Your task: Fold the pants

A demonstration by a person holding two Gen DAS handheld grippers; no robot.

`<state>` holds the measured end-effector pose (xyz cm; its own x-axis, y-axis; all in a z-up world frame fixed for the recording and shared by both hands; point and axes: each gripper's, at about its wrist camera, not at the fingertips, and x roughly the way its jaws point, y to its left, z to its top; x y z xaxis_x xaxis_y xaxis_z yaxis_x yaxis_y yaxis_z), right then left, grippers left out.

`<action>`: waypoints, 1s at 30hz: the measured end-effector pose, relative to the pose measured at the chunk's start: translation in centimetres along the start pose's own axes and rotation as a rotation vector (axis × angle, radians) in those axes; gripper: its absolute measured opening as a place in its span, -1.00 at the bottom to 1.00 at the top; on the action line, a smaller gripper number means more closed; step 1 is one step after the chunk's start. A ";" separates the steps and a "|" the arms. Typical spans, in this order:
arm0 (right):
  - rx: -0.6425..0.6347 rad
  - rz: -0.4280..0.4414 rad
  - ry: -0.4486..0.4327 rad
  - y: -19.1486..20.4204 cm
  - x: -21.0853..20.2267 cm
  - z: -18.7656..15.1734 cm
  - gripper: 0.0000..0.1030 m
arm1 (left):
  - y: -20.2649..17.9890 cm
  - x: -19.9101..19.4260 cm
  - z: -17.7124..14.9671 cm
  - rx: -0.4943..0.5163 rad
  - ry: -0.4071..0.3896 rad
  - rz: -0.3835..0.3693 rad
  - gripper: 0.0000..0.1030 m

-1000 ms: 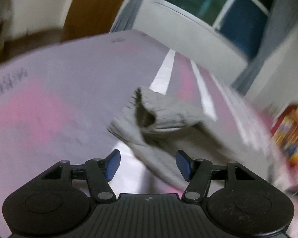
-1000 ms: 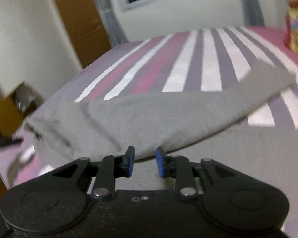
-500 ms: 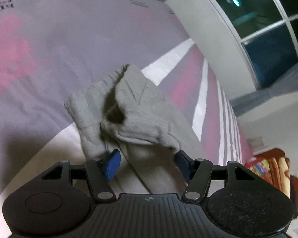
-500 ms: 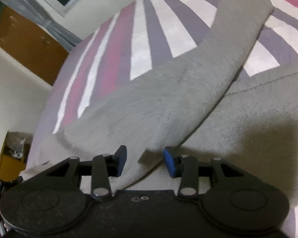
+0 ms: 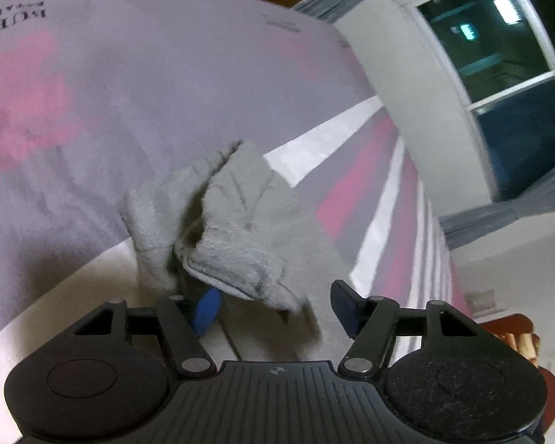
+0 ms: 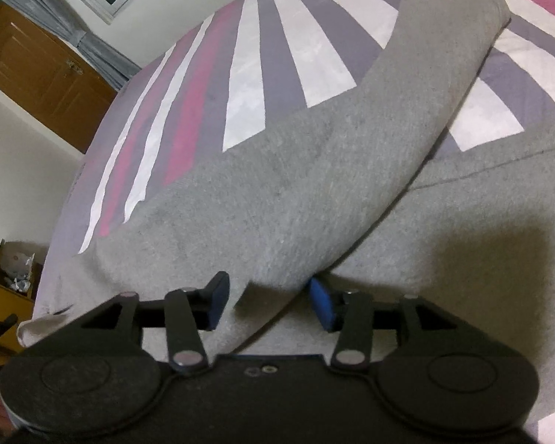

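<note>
Grey pants lie on a striped bedspread. In the left wrist view a crumpled cuff end of the pants (image 5: 236, 229) lies just ahead of my left gripper (image 5: 277, 305), whose jaws stand wide open; the cuff's hem hangs between the blue pads and partly covers the left pad (image 5: 205, 310). In the right wrist view one pant leg (image 6: 314, 170) is folded diagonally over the other leg (image 6: 481, 214). My right gripper (image 6: 270, 301) is open, and the folded edge of the leg lies between its pads without being pinched.
The bedspread (image 6: 262, 59) has white, purple and pink stripes. A wooden door (image 6: 37, 74) and window (image 5: 499, 66) stand beyond the bed. A yellow box (image 6: 7, 288) sits at the bed's left side. Colourful items (image 5: 514, 336) show at the right edge.
Both grippers moved closer to the pants and lower toward the bed. My right gripper's jaws opened wider. The cuff now lies between my left gripper's pads.
</note>
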<state>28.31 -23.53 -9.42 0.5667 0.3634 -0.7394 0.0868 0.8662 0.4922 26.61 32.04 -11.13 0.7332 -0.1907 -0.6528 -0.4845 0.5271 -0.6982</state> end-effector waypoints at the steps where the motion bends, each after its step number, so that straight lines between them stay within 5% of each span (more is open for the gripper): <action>1: 0.008 0.003 0.002 -0.1 0.1 0.0 -0.02 | 0.1 0.2 0.0 -0.001 -0.003 0.019 0.25; 3: 0.014 0.002 0.002 -0.1 0.1 0.2 -0.02 | 0.1 1.1 0.1 0.000 -0.019 0.058 0.15; 4: 0.012 -0.006 0.003 -0.1 0.2 0.3 -0.03 | 0.5 1.4 0.1 -0.003 -0.029 0.057 -0.39; 5: 0.010 -0.019 0.004 -0.1 0.3 0.4 -0.15 | 0.8 1.6 0.1 -0.004 -0.028 0.051 -0.47; 6: 0.001 -0.024 0.009 -0.3 0.6 0.5 -0.55 | 0.9 1.5 0.2 0.022 -0.032 0.052 -0.47; 8: -0.027 -0.023 0.007 -0.5 0.9 0.9 -0.82 | -0.2 1.6 0.9 0.110 -0.030 0.044 -0.49; 11: -0.037 0.070 -0.093 -0.3 -0.9 1.8 -0.86 | -2.8 0.6 2.8 0.204 -0.121 -0.190 -0.52; 14: 0.004 0.305 -0.334 -0.5 -5.8 1.9 -0.86 | -3.7 -1.6 4.4 0.368 -0.258 -0.513 -0.52; 16: 0.004 0.451 -0.448 -1.5 -8.5 1.0 -0.87 | -1.4 -1.2 5.6 0.366 -0.210 -0.614 -0.51; 18: -0.017 0.470 -0.472 -2.7 -9.4 -1.0 -0.86 | 1.6 1.3 6.3 0.345 -0.062 -0.450 -0.51; 20: -0.049 0.379 -0.340 -3.5 -6.9 -3.3 -0.85 | 4.6 5.3 5.9 0.337 0.109 -0.101 -0.58; 22: -0.117 0.218 -0.185 -3.4 -3.6 -5.5 -0.85 | 6.6 6.0 5.5 0.257 0.113 -0.124 -0.58; 24: -0.085 0.160 -0.140 -3.8 -2.3 -6.4 -0.86 | 6.7 5.7 5.4 0.232 0.085 -0.148 -0.58; 30: 0.034 0.155 -0.113 -4.4 -1.7 -5.3 -0.59 | 5.6 5.4 5.5 0.282 0.081 -0.108 -0.49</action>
<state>22.59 -26.14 -12.81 0.6634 0.4493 -0.5983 0.0181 0.7897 0.6132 30.51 38.56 -16.93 0.7273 -0.3173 -0.6085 -0.2462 0.7071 -0.6629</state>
